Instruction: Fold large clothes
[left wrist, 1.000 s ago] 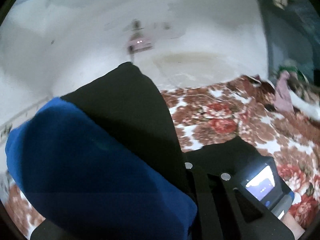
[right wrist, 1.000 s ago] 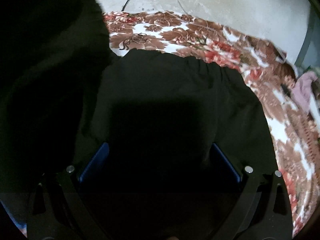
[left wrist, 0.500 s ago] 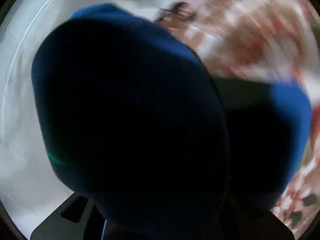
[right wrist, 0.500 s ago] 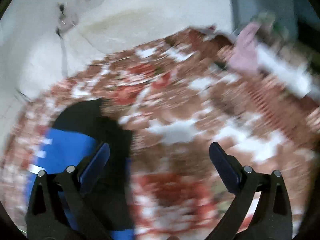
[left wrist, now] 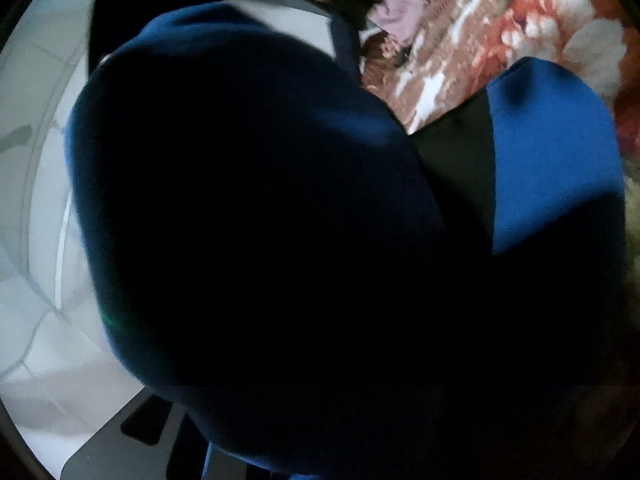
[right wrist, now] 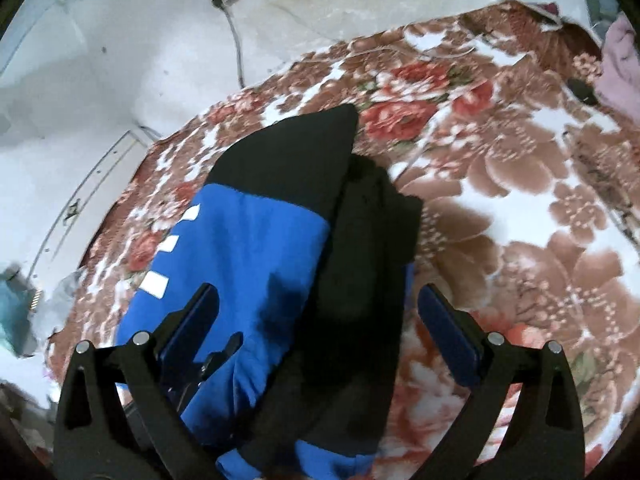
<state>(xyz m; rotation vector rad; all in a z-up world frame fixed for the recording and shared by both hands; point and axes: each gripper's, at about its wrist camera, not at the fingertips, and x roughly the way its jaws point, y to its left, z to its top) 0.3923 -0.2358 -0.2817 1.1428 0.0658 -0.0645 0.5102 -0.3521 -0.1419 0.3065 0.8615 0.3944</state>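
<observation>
My left wrist camera sits almost against the blue-and-black garment [left wrist: 256, 208], which fills most of its view; it faces level and rolled, with pale floor at the left edge and the floral blanket [left wrist: 472, 40] at upper right. My right wrist camera looks down at a slant from higher up, past its fingers [right wrist: 448, 332], over the same garment [right wrist: 256, 248] spread on that blanket [right wrist: 540, 200]. Both views share these.
</observation>
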